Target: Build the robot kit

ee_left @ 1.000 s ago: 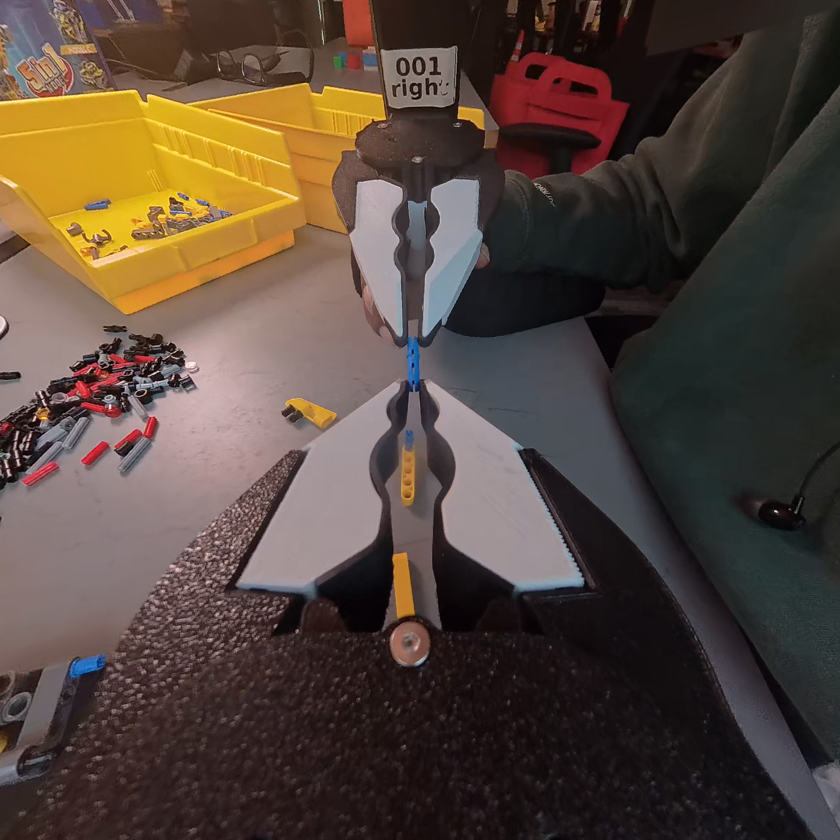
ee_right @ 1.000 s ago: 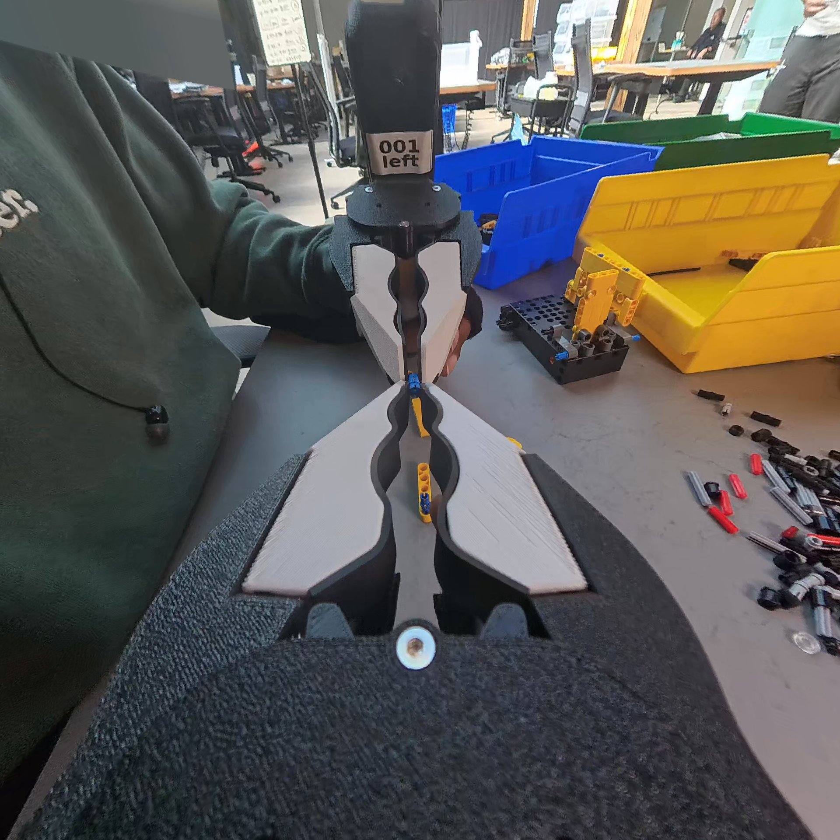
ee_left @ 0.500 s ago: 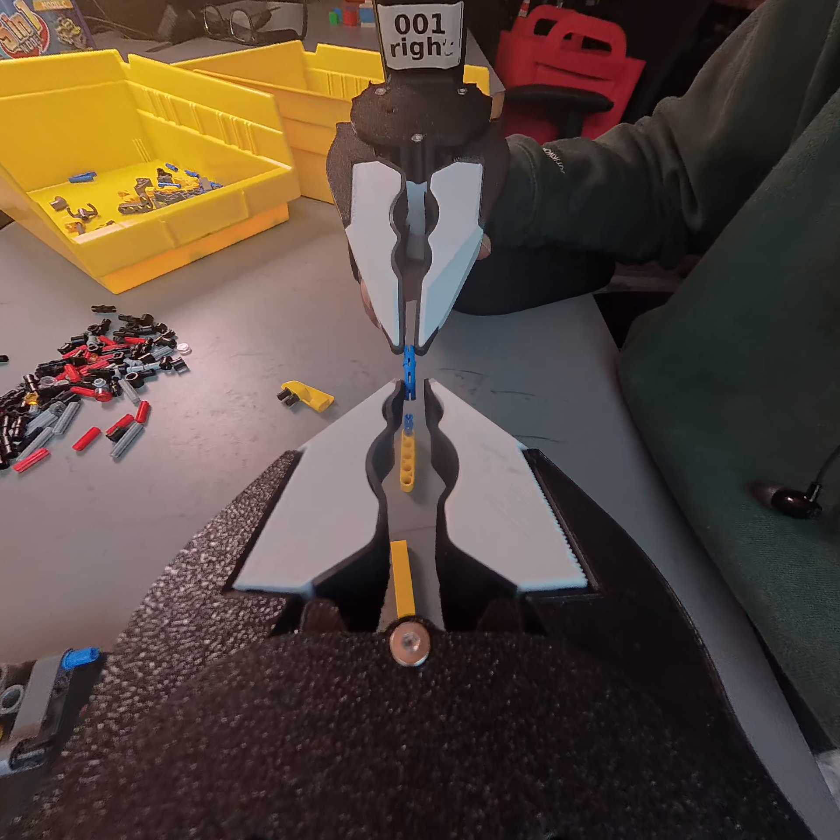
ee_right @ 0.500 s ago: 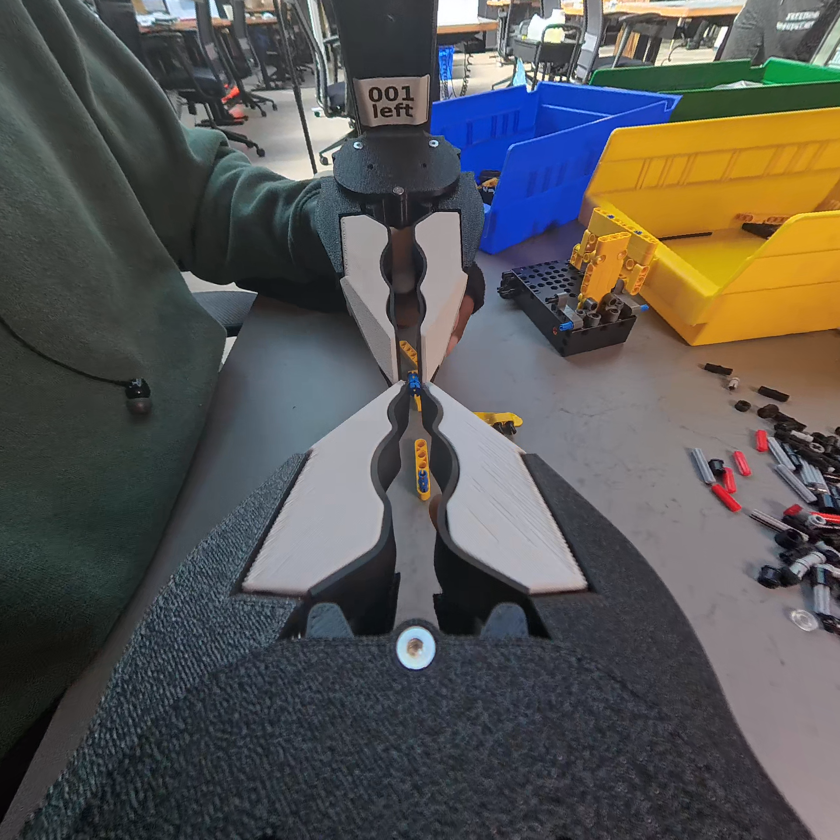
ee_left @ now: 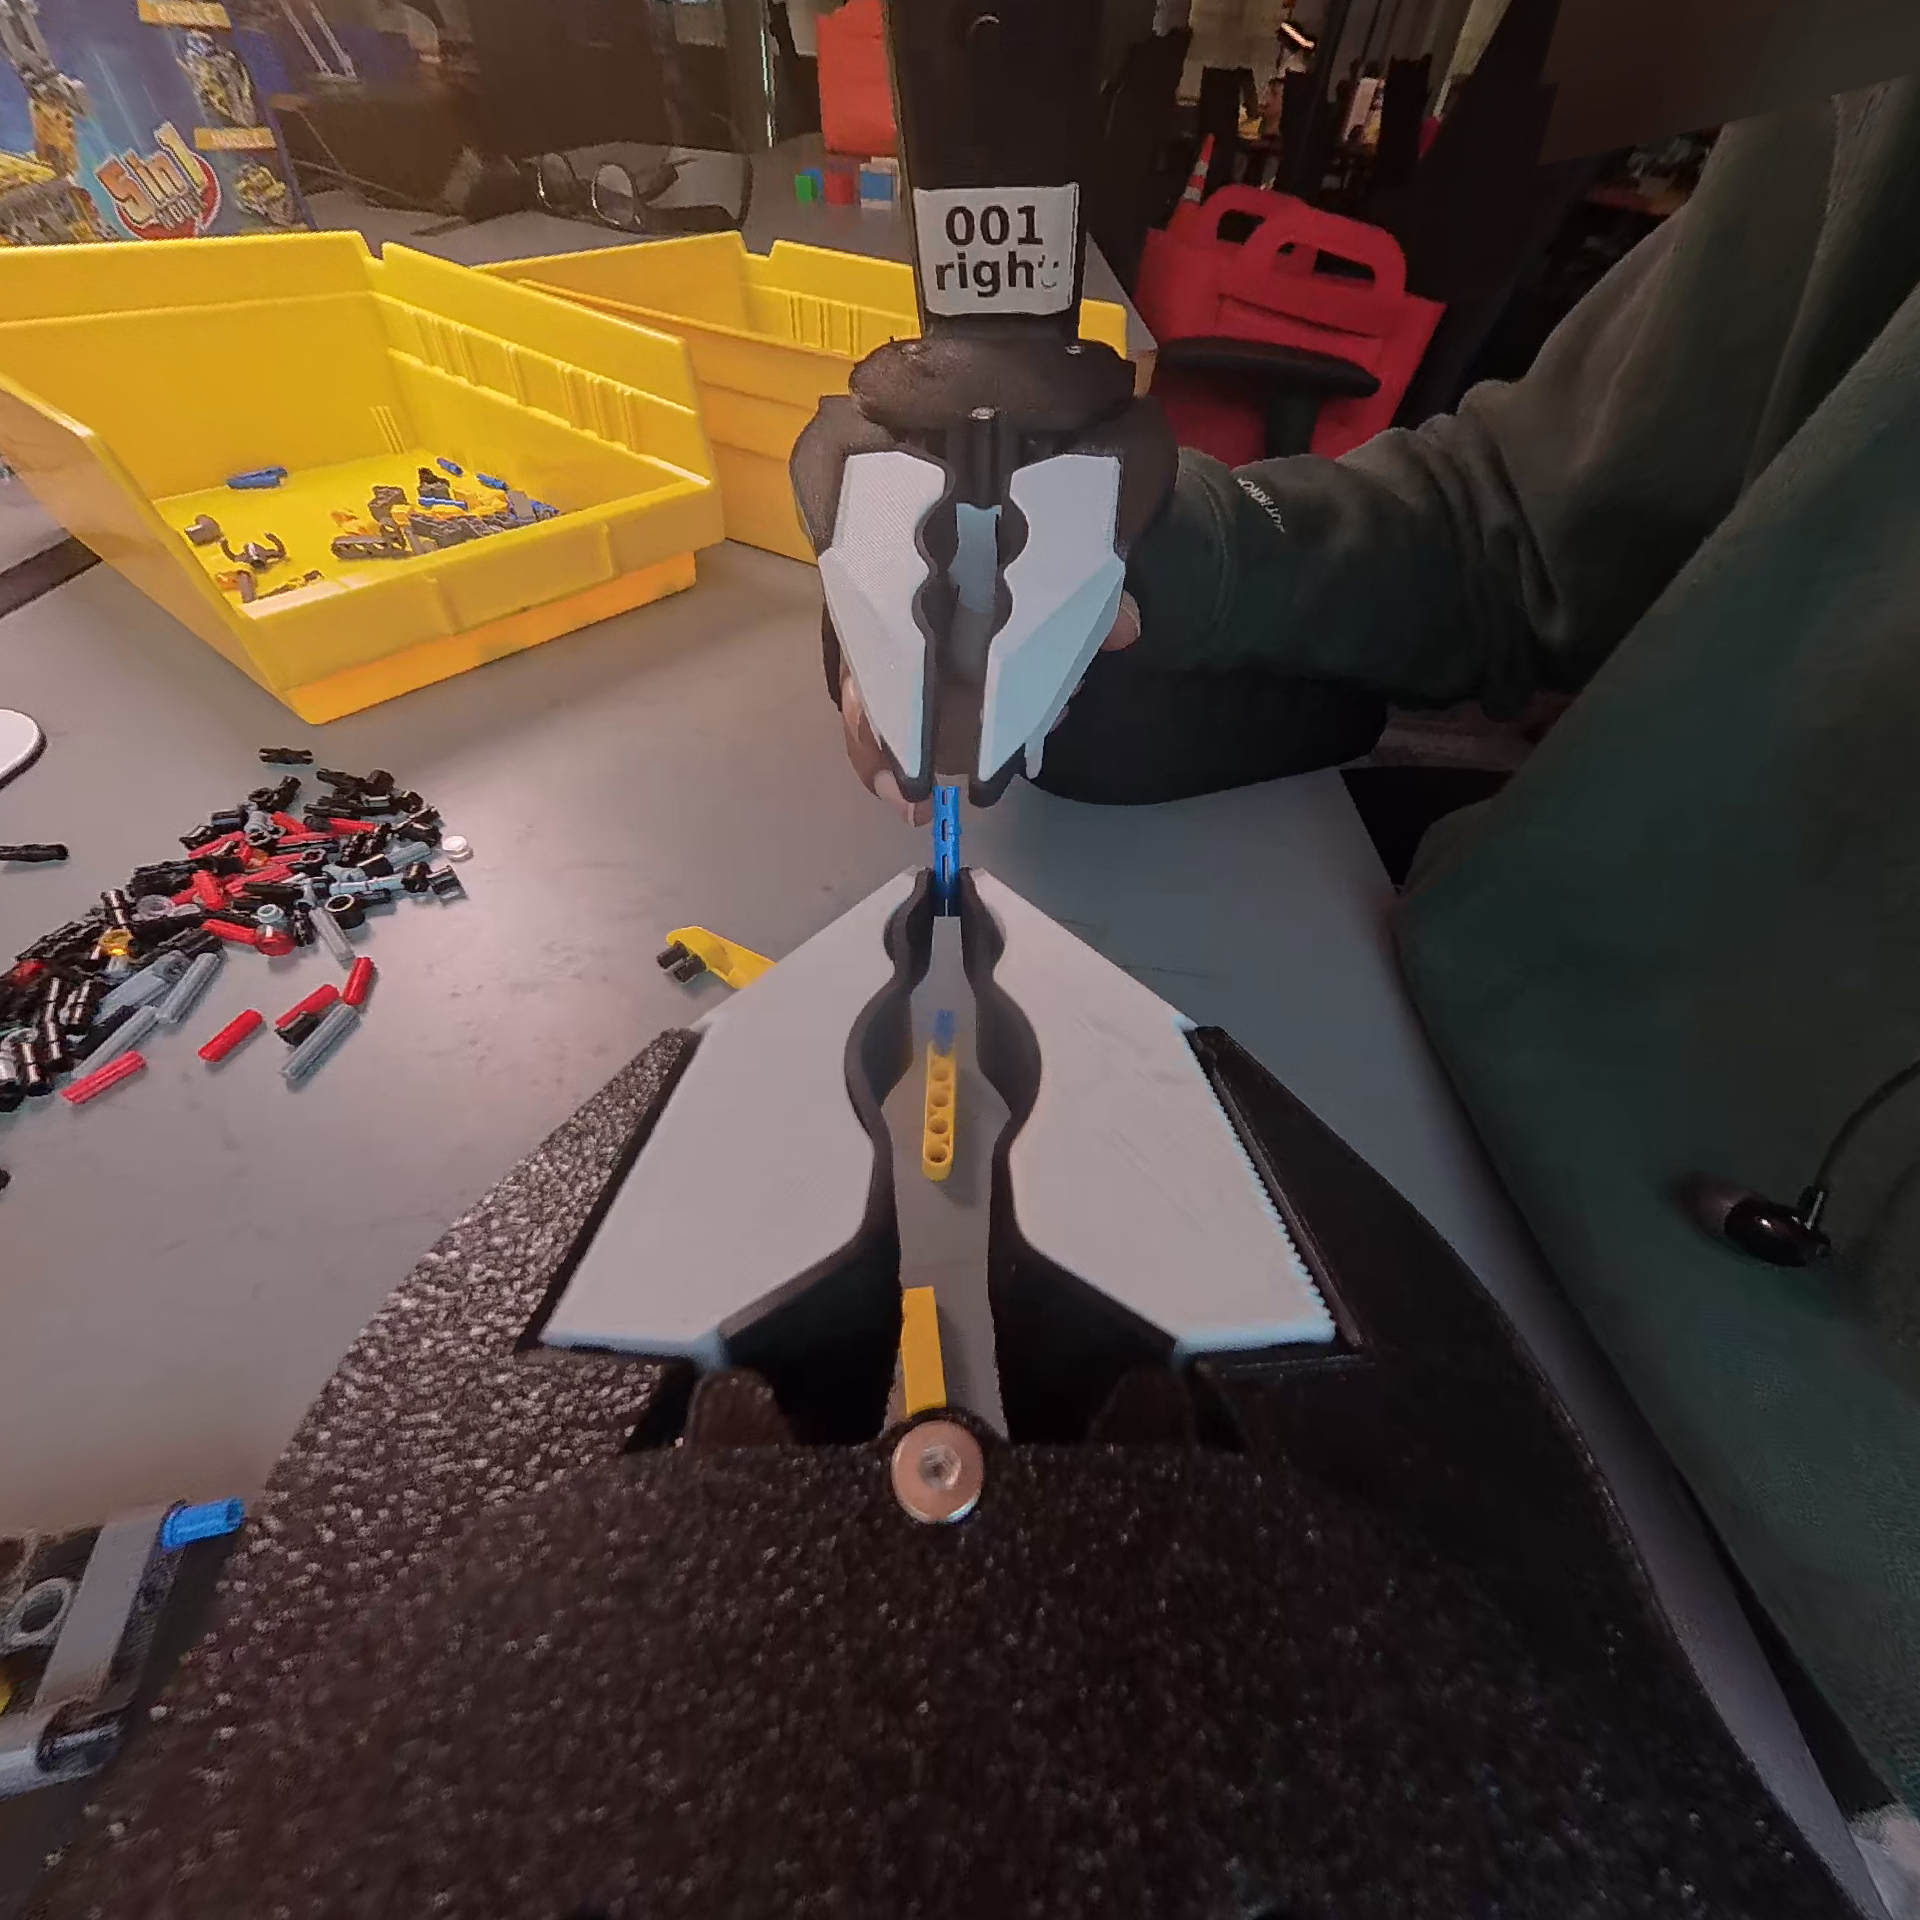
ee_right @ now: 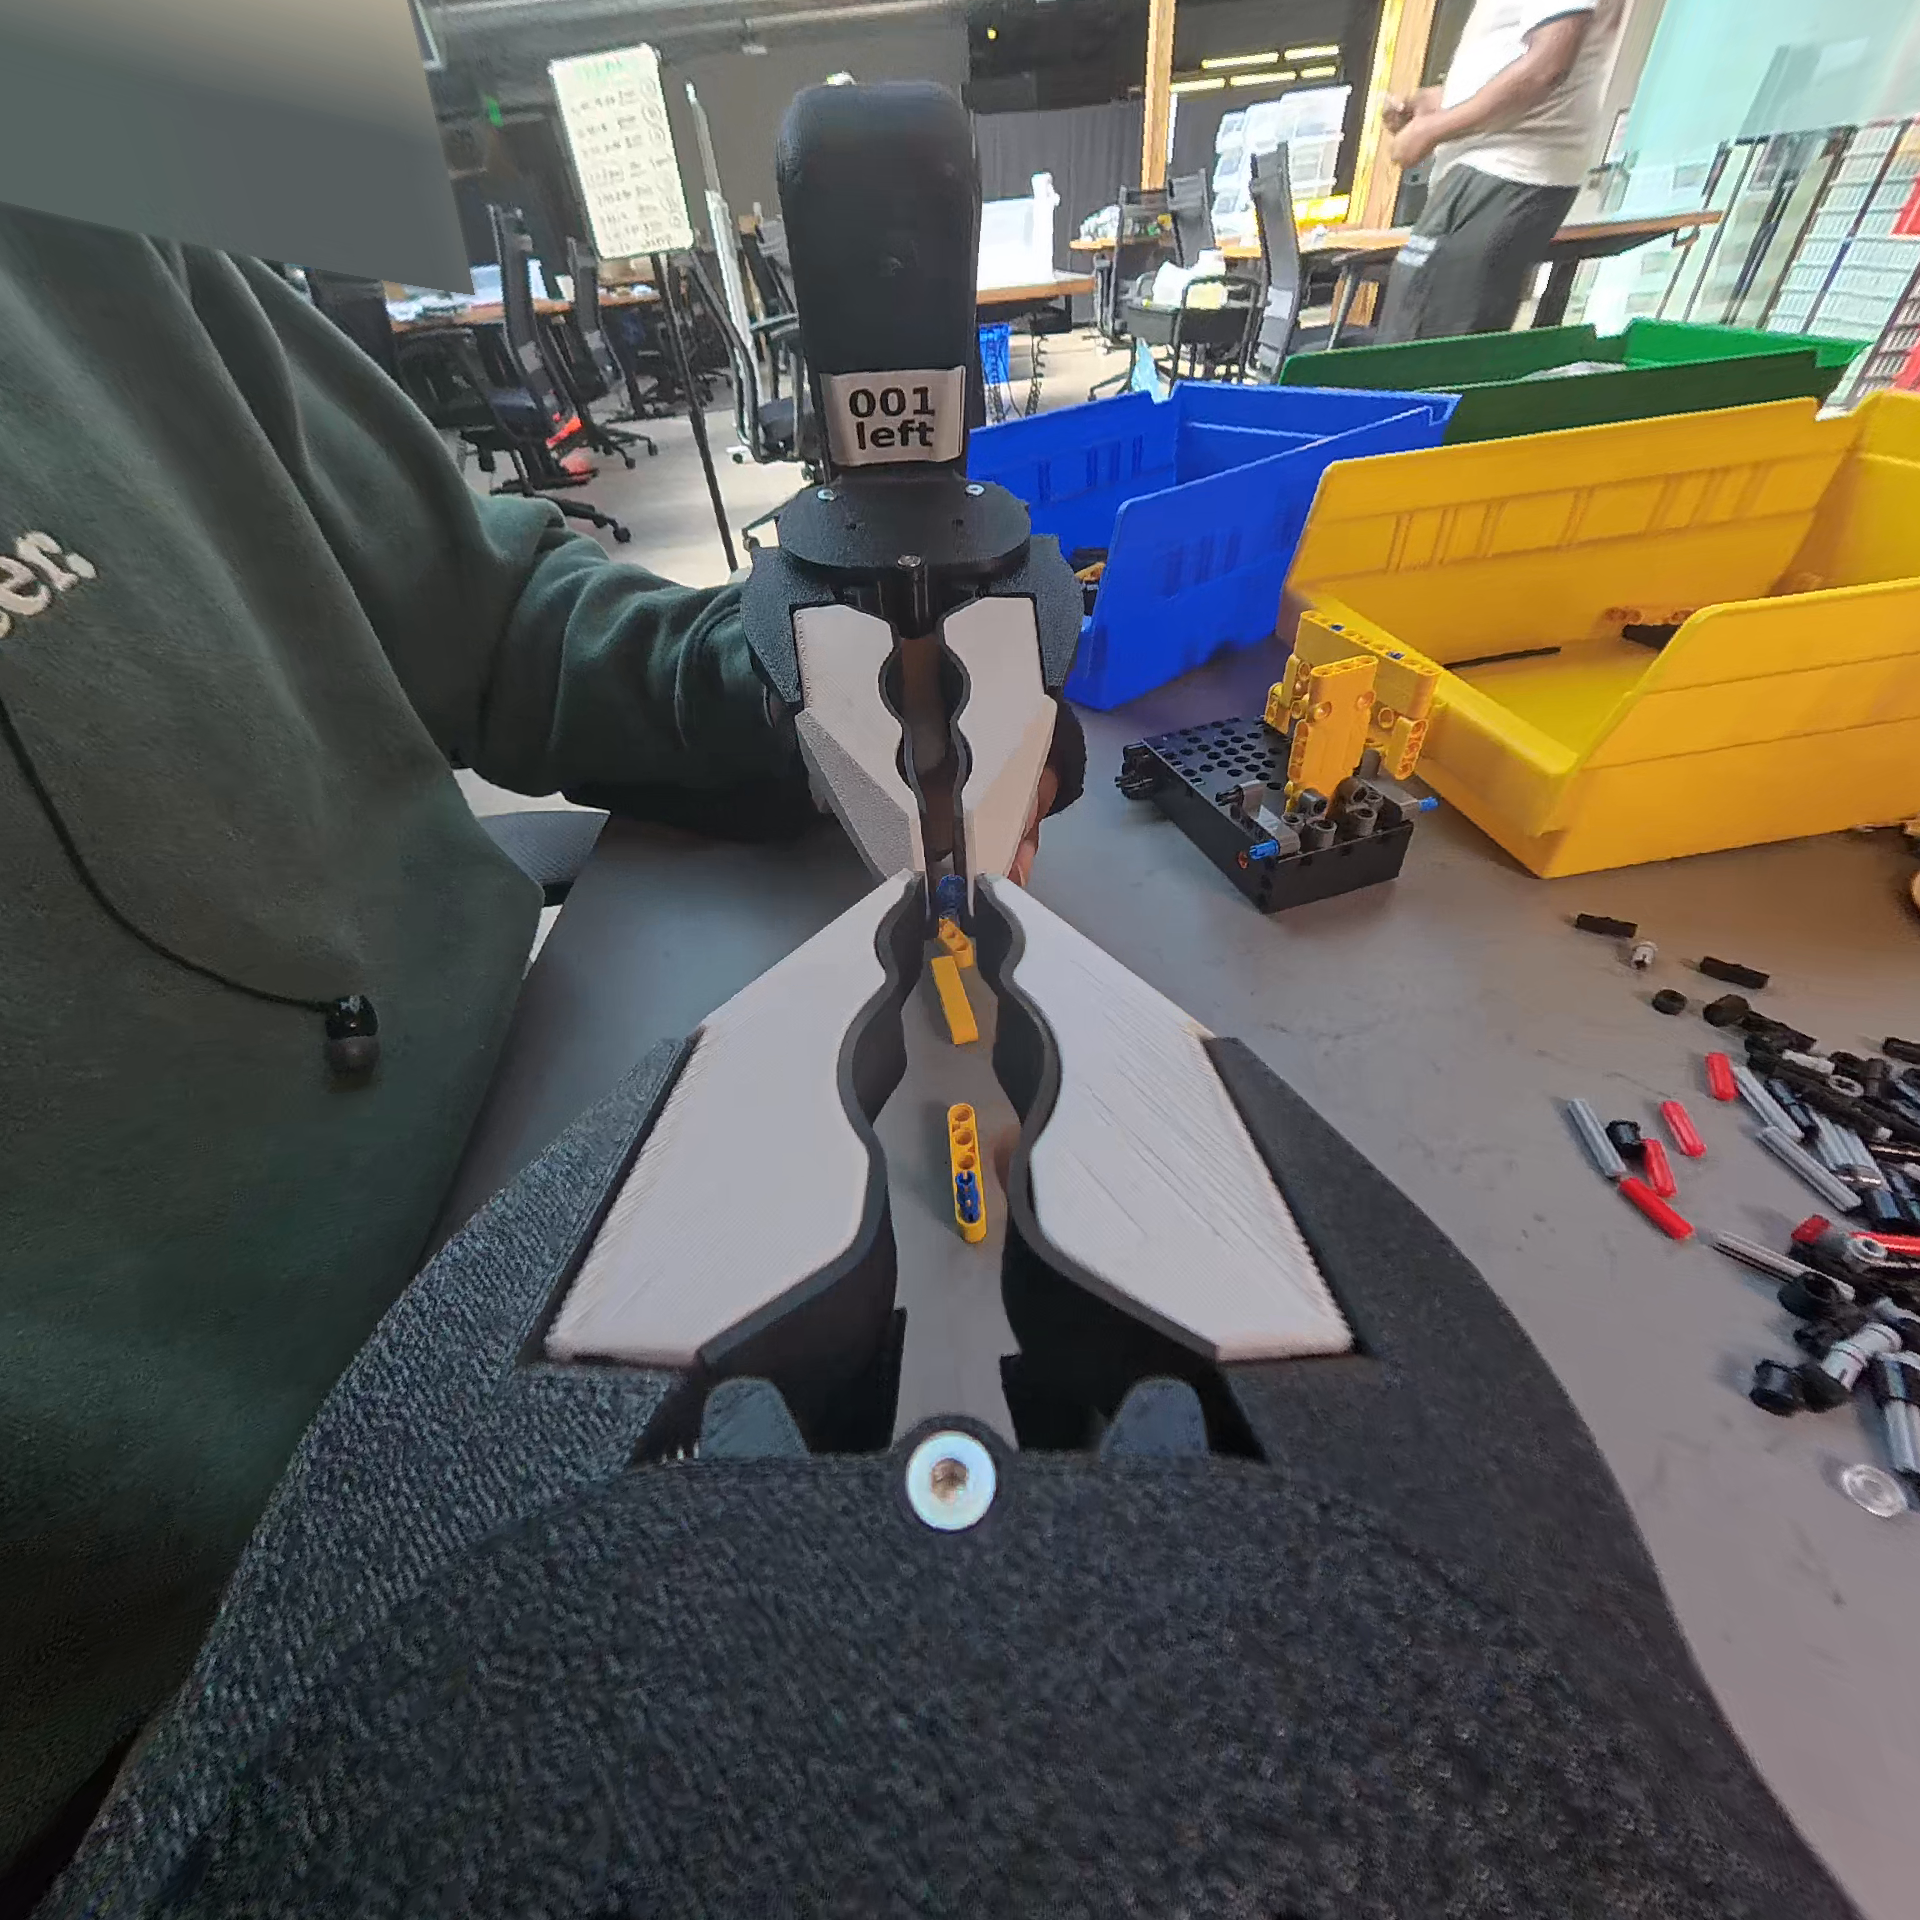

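Blue pin (ee_left: 945, 844) is pinched at both ends between the clenched left claw (ee_left: 943, 891) and the clenched right claw (ee_right: 948, 902), above a yellow beam (ee_left: 938, 1112) on the grey surface (ee_left: 582, 997).

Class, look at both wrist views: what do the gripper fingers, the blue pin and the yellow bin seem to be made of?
Fingers: likely 3D-printed plastic, matte pale grey, with fine layer lines showing.
Blue pin, pinched between both grippers' tips: moulded hard plastic, slightly glossy, with crisp ridges.
Yellow bin: moulded plastic, smooth with a sheen, ribbed walls.
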{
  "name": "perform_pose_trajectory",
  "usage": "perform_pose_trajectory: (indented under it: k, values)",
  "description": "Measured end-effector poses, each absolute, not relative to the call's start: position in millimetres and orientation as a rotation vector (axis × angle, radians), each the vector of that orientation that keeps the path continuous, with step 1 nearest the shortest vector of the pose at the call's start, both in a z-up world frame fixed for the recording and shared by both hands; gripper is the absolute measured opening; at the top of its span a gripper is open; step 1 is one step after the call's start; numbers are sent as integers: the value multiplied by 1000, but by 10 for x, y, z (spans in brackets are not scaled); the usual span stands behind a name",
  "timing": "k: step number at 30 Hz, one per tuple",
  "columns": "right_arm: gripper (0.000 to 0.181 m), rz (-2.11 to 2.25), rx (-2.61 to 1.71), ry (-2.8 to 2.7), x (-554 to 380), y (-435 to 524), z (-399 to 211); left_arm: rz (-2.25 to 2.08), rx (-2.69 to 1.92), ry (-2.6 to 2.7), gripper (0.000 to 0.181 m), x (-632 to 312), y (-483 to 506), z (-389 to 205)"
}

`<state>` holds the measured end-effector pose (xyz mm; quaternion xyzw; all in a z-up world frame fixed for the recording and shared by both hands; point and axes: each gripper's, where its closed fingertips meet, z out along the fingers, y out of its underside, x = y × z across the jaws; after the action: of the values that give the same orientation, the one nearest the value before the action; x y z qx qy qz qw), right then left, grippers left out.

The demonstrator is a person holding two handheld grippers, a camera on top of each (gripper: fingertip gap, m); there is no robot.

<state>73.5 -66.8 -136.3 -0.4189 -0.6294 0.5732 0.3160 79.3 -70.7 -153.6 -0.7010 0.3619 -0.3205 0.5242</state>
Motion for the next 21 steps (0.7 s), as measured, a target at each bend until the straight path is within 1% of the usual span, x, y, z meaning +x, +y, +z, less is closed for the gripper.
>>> perform_pose_trajectory:
  k: [2,6,10,12,21]
  values:
    - [16,1500,-1106,-1653,732,-652,-1364,-764,-1673,856,3,775,-697,-1520]
    - [16,1488,-1094,-1668,729,-680,-1380,-766,-1667,853,3,773,-699,-1505]
    - [13,1476,-1098,-1681,709,-703,-1409,-767,-1668,863,3,791,-709,-1514]
    - [8,1469,-1095,-1693,708,-719,-1427,-767,-1669,869,3,797,-715,-1518]
    - [5,1486,-1111,-1688,691,-728,-1432,-769,-1678,885,3,813,-726,-1546]
